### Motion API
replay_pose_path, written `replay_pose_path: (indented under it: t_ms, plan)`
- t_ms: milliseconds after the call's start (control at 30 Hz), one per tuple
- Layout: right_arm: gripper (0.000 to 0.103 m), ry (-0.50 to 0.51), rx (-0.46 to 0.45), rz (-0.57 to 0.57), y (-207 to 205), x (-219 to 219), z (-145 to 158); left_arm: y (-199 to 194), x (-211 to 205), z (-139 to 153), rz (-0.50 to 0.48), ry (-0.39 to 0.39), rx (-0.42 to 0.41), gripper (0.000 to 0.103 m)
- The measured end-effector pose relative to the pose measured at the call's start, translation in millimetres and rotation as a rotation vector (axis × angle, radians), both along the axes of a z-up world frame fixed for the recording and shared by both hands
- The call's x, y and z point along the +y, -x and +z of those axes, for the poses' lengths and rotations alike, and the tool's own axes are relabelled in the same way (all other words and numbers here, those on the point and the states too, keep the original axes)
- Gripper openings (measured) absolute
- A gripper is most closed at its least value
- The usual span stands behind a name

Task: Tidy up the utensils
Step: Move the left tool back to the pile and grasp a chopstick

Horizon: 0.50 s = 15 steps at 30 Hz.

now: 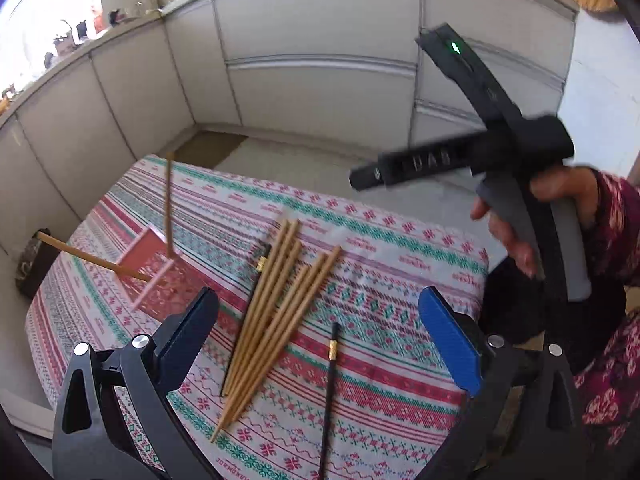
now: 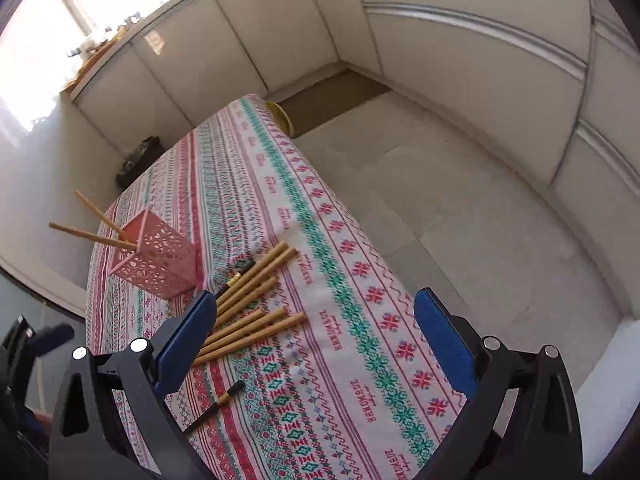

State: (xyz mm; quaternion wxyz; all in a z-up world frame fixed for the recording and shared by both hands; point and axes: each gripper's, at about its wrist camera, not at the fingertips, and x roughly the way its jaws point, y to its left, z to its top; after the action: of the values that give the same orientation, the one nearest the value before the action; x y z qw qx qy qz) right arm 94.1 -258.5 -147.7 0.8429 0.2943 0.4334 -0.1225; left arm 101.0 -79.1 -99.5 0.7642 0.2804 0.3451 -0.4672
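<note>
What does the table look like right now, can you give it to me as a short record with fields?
holder: pink perforated holder, upright on the tablecloth
in holder: two wooden chopsticks
loose wooden: six-piece pile lying flat
loose black: one beside the pile, one apart
left tool: open, empty
right tool: open, empty

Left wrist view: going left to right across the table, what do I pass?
Pink holder with two wooden chopsticks → loose wooden chopstick pile → lone black chopstick → other gripper held up in the right hand.
</note>
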Motion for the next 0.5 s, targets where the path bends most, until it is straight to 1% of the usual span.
replay_pose_path:
  t_ms: [33, 100, 167, 200, 233, 267, 333, 367, 400, 467, 500]
  plan:
    - [0.096, -0.031, 0.014, -0.015, 2.1, -7.2, -4.2, -0.7, -5.3, -10.1, -0.019, -0.046, 0.011, 0.096]
    - [0.096, -0.065, 0.019, -0.042, 7.4, -17.4, -7.3, -0.4, -15.3, -32.2, -0.063, -0.134, 0.059, 0.096]
    - [0.096, -0.087, 0.013, -0.048, 9.3, -22.6, -7.2, -1.4, -23.9, -52.5, -0.124, -0.213, 0.116, 0.092]
    - [0.096, -0.097, 0.012, -0.045, 9.6, -24.1, -7.5, -2.6, -28.3, -61.9, -0.156, -0.249, 0.150, 0.082]
    - [0.096, -0.103, 0.016, -0.042, 9.7, -24.0, -7.8, -4.2, -32.1, -71.8, -0.183, -0.282, 0.187, 0.070]
    - [0.096, -0.110, 0.023, -0.038, 9.1, -23.9, -8.6, -5.9, -36.0, -81.1, -0.198, -0.314, 0.219, 0.065]
    - [0.096, -0.133, 0.040, -0.033, 7.7, -24.6, -12.1, -10.0, -42.9, -101.2, -0.204, -0.379, 0.268, 0.051]
    - [0.096, -0.148, 0.049, -0.030, 6.8, -24.6, -13.7, -14.0, -46.5, -110.9, -0.198, -0.416, 0.283, 0.048]
    - [0.096, -0.160, 0.060, -0.027, 5.1, -24.2, -15.6, -18.1, -49.7, -119.6, -0.190, -0.450, 0.292, 0.042]
    - [0.096, -0.186, 0.082, -0.024, 3.6, -25.1, -20.8, -25.6, -54.5, -130.8, -0.177, -0.493, 0.310, 0.040]
    - [0.096, -0.201, 0.091, -0.022, 2.9, -25.6, -23.3, -27.5, -56.9, -129.9, -0.186, -0.492, 0.322, 0.039]
